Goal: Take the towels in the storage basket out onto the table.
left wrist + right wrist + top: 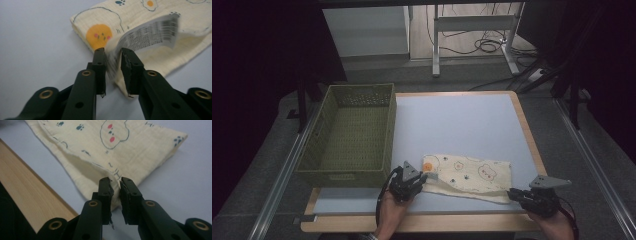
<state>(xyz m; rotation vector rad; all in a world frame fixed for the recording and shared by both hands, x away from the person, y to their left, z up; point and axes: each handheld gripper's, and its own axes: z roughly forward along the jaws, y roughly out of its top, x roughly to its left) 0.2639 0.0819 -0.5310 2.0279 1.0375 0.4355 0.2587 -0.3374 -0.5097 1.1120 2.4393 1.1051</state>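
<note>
Cloth [467, 177] lay folded on the surface [462, 125]; left gripper [113, 53] view showed a printed label [150, 32] between slightly parted jaws, right gripper [115, 181] view a hem likewise unclamped.

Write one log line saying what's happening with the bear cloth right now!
folded cloth flat on table | left gripper open, label between | right gripper open at cloth corner | basket beside
</note>
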